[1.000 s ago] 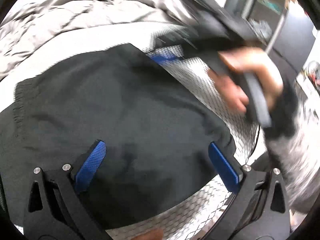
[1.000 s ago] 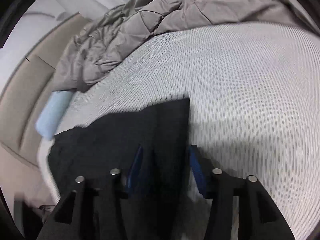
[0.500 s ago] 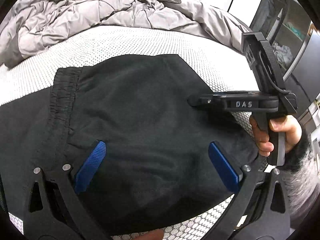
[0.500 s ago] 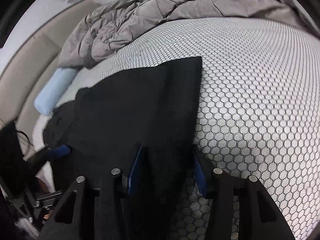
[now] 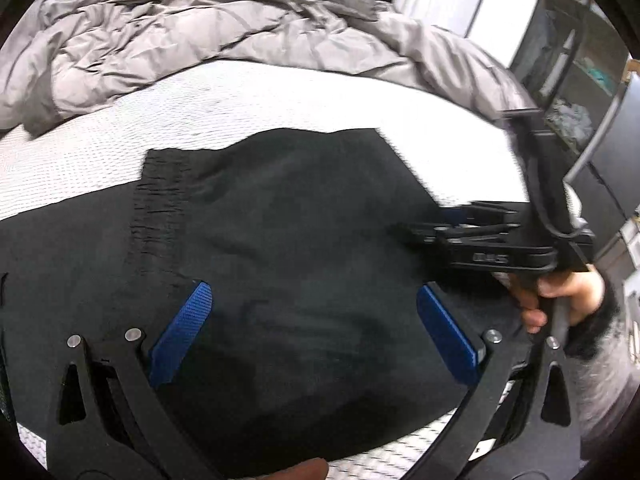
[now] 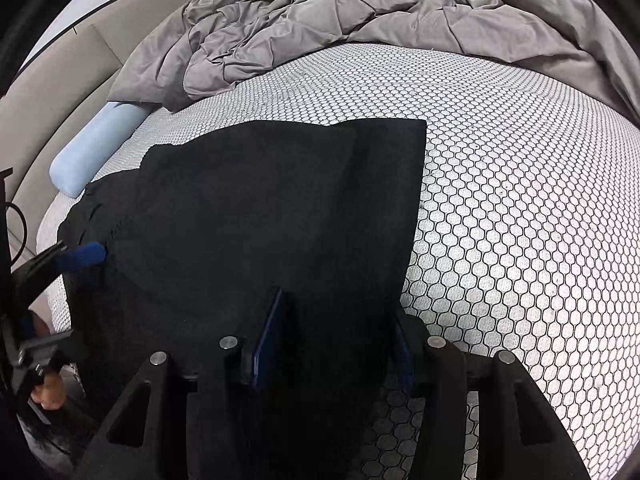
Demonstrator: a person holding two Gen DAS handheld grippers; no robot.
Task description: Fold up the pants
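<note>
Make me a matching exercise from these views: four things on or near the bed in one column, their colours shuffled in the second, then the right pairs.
Column 1
1. pants
2. duvet
3. bolster pillow
4. mattress cover

Column 2
A. white with a dark honeycomb pattern
B. black
C. pale blue
D. grey

Pairs: 1-B, 2-D, 3-C, 4-A
</note>
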